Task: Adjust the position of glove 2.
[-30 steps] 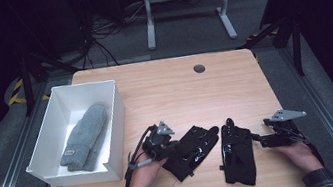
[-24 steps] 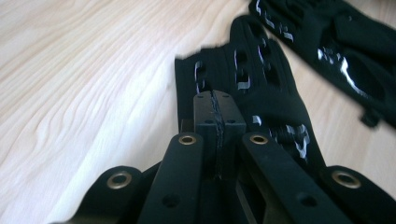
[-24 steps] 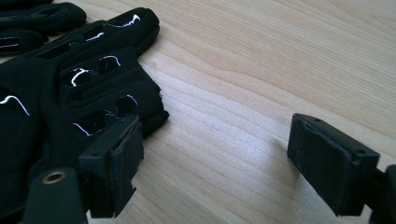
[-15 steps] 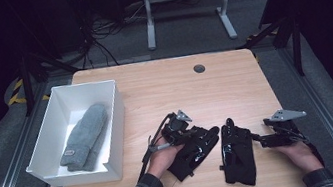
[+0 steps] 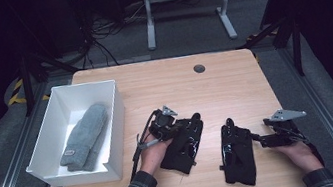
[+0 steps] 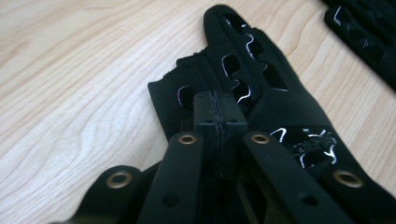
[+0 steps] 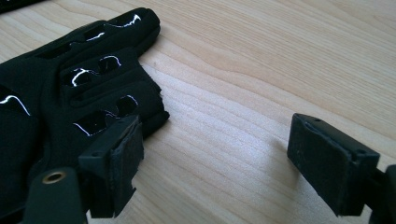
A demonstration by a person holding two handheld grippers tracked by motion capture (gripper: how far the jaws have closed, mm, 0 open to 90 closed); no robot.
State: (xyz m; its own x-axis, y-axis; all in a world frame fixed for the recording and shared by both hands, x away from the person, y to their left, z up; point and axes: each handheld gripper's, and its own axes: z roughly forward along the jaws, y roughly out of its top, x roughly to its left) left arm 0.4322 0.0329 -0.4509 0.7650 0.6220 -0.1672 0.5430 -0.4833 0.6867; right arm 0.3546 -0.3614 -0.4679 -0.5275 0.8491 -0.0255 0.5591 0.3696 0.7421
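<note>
Black fabric sits pinched in the left tongs (image 5: 176, 128), jaws shut on the left glove (image 5: 183, 144) near the worktop's (image 5: 233, 83) front edge. Right tongs (image 5: 262, 140) gape wide, empty, just beside the right glove (image 5: 237, 153). Sorting appears under way; the lifted glove likely heads for the white bin (image 5: 115, 132) at the left edge. Count: two black gloves, one grey mitten (image 5: 85, 136), binned.

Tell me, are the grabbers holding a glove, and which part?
The left gripper is shut over the left black glove; whether it pinches fabric cannot be told. The right gripper is open, holding nothing.
</note>
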